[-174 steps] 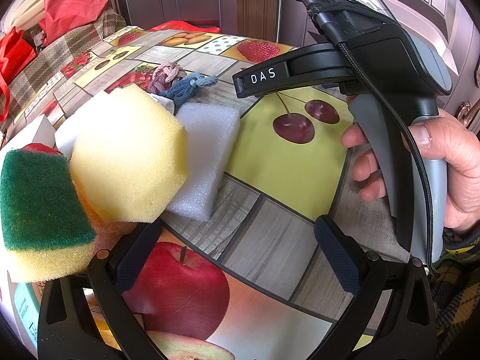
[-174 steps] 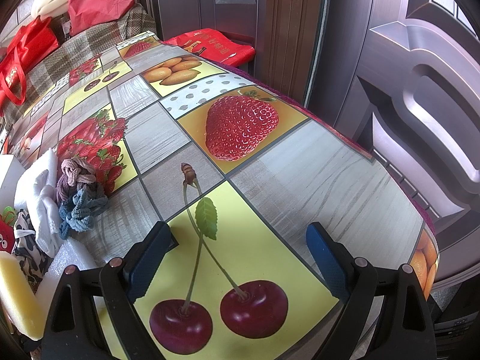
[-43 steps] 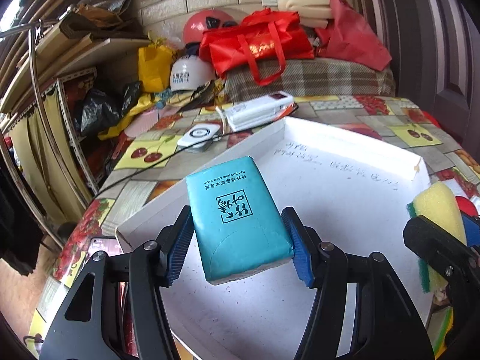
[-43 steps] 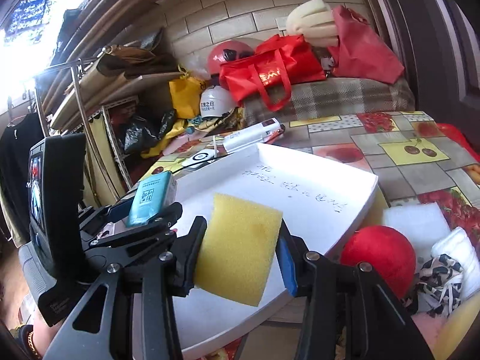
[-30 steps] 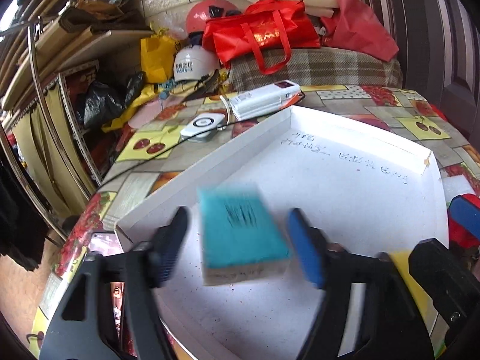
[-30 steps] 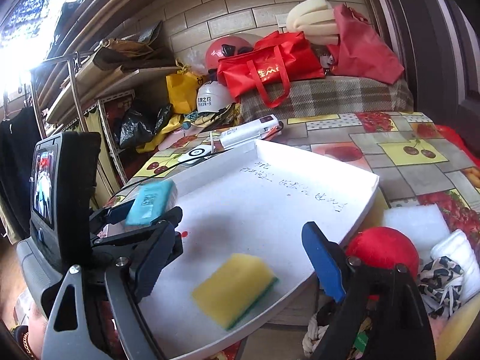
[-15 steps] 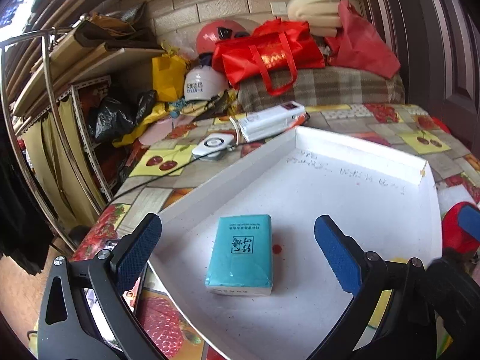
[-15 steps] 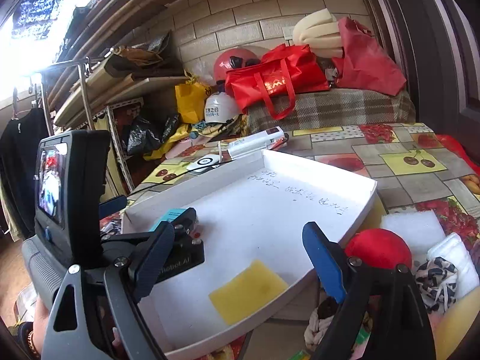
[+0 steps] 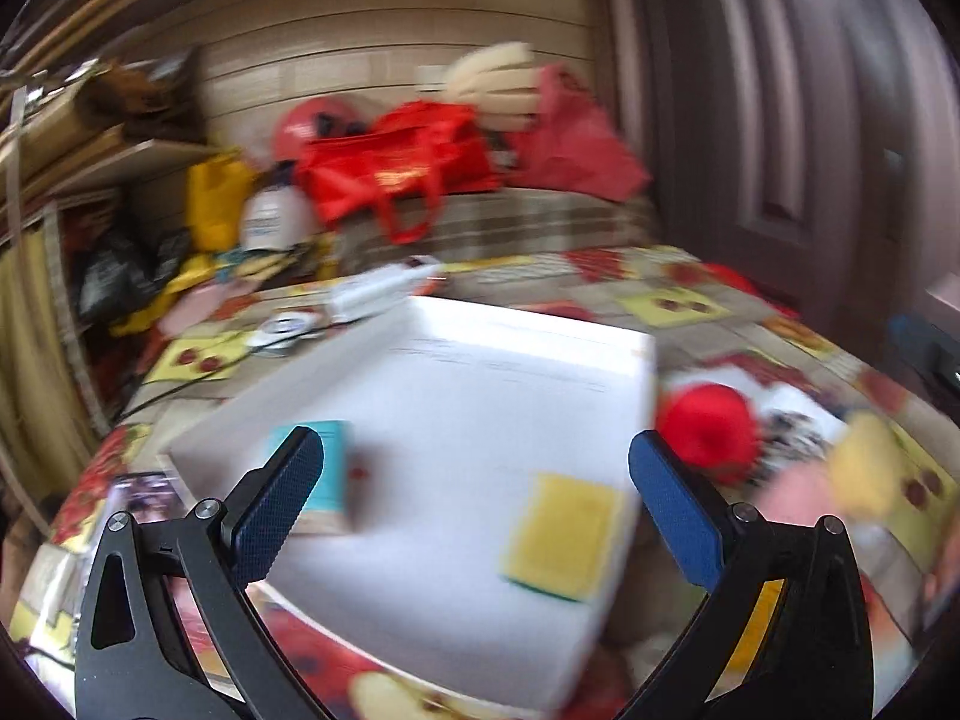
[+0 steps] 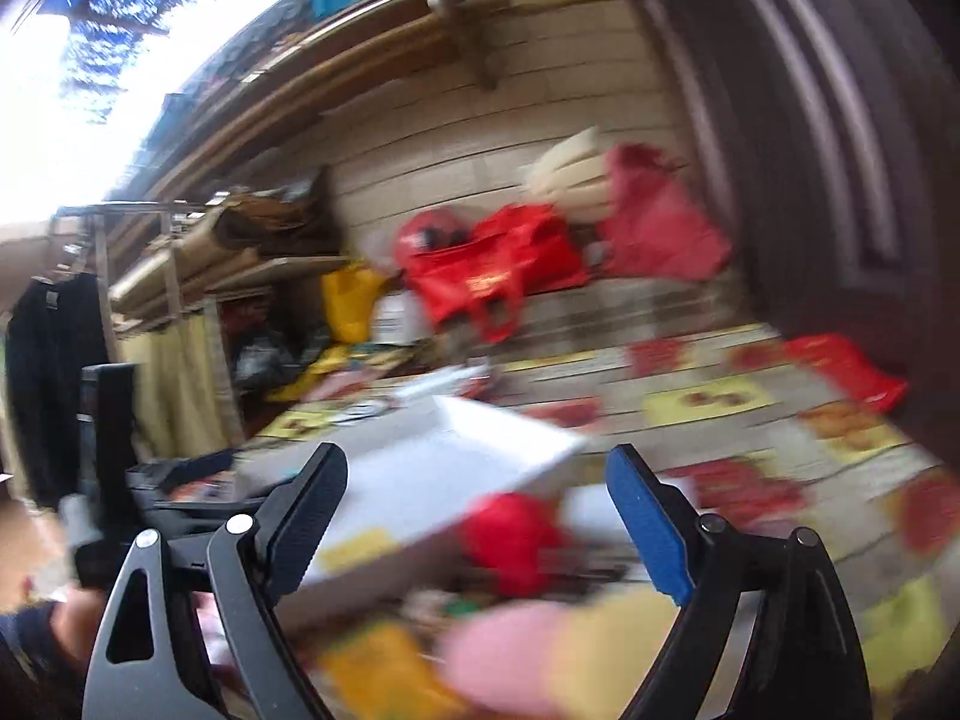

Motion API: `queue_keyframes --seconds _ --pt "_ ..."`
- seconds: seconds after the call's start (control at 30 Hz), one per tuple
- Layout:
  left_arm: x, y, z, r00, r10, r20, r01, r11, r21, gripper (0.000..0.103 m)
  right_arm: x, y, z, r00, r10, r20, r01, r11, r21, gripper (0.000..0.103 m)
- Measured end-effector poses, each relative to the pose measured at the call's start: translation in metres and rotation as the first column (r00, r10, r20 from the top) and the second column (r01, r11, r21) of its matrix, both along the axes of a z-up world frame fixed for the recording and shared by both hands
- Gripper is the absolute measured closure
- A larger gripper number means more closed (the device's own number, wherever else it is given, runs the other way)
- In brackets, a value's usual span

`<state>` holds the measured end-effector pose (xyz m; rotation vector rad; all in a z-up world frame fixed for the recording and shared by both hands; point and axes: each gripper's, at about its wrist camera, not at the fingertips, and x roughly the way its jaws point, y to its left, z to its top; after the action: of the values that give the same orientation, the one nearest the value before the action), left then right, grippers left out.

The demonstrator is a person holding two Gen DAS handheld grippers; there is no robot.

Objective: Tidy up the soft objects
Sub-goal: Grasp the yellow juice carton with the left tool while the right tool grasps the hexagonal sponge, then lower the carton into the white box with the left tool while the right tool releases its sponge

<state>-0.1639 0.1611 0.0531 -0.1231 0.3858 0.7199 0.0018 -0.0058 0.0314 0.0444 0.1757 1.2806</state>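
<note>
Both hands are free right now: the left hand-held gripper has its jaws spread wide with nothing between them, and the right hand-held gripper is gaping too, nothing pinched. Just past the left one's fingers sits the white tray, and two things are already lying flat in it: a teal tissue pack near the left side and a yellow sponge with a green underside toward the right edge. So I'd call that two items sorted. Plenty left though. Just outside the tray's right wall on the worktop there's a red ball, something black-and-white patterned beside it, and blurry yellow and pink soft stuff heaped closest to the right camera. Everything's smeared, so I can't tell exactly how many pieces are in that pile. My guess is we're maybe a quarter of the way through, with the pile next.
</note>
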Motion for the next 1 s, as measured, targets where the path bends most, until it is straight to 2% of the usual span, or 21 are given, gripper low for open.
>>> queue_keyframes --seconds 0.07,0.13,0.2,0.27,0.37,0.53,0.63,0.77,0.8,0.87,0.9,0.93,1.0 --pt "0.008 -0.011 -0.001 0.996 -0.082 -0.023 0.082 0.996 -0.027 0.0 0.016 -0.015 0.001 0.998 -0.06 0.003 0.06 0.998 -0.015 0.014" --pt "0.022 -0.022 -0.007 0.98 -0.184 -0.07 0.176 0.979 -0.101 0.0 0.038 -0.029 0.002 0.992 -0.126 -0.024 0.125 0.991 -0.039 0.014" --pt "0.031 -0.035 -0.011 0.959 -0.26 -0.114 0.244 0.96 -0.134 0.0 0.058 -0.039 0.0 0.982 -0.176 -0.063 0.172 0.982 -0.072 0.014" --pt "0.038 -0.054 -0.014 0.933 -0.323 -0.157 0.305 0.944 -0.128 0.0 0.075 -0.045 -0.006 0.976 -0.19 -0.11 0.175 0.976 -0.132 0.014" --pt "0.05 -0.078 -0.018 0.894 -0.392 -0.217 0.368 0.918 -0.145 0.0 0.081 -0.043 -0.012 0.982 -0.133 -0.136 0.104 0.974 -0.201 0.014" --pt "0.068 -0.087 -0.029 0.867 -0.387 -0.314 0.356 0.922 -0.154 0.0 0.062 -0.022 -0.018 0.995 -0.003 -0.098 -0.027 0.953 -0.303 0.015" --pt "0.067 -0.081 -0.035 0.866 -0.384 -0.321 0.339 0.922 -0.189 0.0 0.044 -0.003 -0.026 0.997 0.052 -0.053 -0.069 0.918 -0.391 0.015" --pt "0.068 -0.071 -0.045 0.859 -0.401 -0.319 0.327 0.908 -0.261 0.001 0.037 0.011 -0.034 0.998 0.058 -0.017 -0.059 0.885 -0.461 0.016" --pt "0.068 -0.07 -0.046 0.856 -0.41 -0.316 0.329 0.902 -0.279 0.005 0.039 0.012 -0.036 0.998 0.052 -0.023 -0.056 0.88 -0.471 0.019" --pt "0.069 -0.07 -0.047 0.857 -0.407 -0.316 0.324 0.903 -0.284 0.011 0.046 0.009 -0.036 0.998 0.037 -0.049 -0.056 0.881 -0.469 0.042" --pt "0.068 -0.07 -0.046 0.859 -0.405 -0.314 0.325 0.904 -0.278 0.023 0.05 0.006 -0.036 0.997 0.036 -0.068 -0.063 0.885 -0.461 0.042" --pt "0.066 -0.071 -0.046 0.86 -0.403 -0.312 0.326 0.905 -0.272 0.029 0.055 0.003 -0.037 0.994 0.038 -0.098 -0.079 0.888 -0.453 0.045" --pt "0.064 -0.074 -0.044 0.861 -0.409 -0.301 0.339 0.904 -0.259 0.03 0.058 0.001 -0.035 0.991 0.042 -0.125 -0.093 0.894 -0.439 0.047"
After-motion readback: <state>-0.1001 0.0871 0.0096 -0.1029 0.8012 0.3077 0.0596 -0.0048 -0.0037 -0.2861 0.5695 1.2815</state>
